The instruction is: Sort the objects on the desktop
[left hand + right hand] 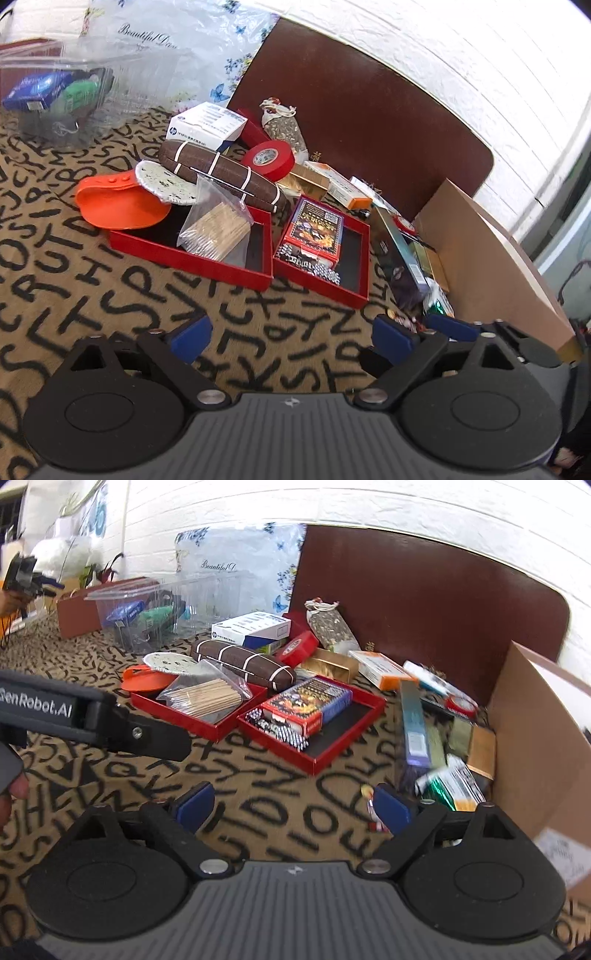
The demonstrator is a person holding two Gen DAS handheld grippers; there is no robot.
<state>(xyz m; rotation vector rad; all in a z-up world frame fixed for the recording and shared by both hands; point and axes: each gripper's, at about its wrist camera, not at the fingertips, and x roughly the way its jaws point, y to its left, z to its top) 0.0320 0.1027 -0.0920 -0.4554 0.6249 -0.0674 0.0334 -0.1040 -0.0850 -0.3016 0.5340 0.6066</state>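
Two red trays sit on the letter-print cloth. The left tray point(192, 254) point(192, 720) holds a bag of wooden sticks point(218, 232) point(207, 698). The right tray point(325, 280) point(332, 746) holds a colourful card box point(317, 229) point(314, 701) and small metal pieces. An orange silicone piece point(118, 203), a brown case point(221, 173) point(243, 661) and a red tape roll point(269, 157) lie behind. My left gripper point(291, 336) is open and empty above the cloth. My right gripper point(295, 805) is open and empty; a small item point(369, 801) lies by its right finger.
A clear plastic bin point(62, 96) point(155, 609) stands at the back left. A cardboard box point(491, 258) point(532, 731) with several packets stands at the right. A brown board point(362, 110) leans on the white brick wall. The left gripper's body point(74, 712) shows at the left.
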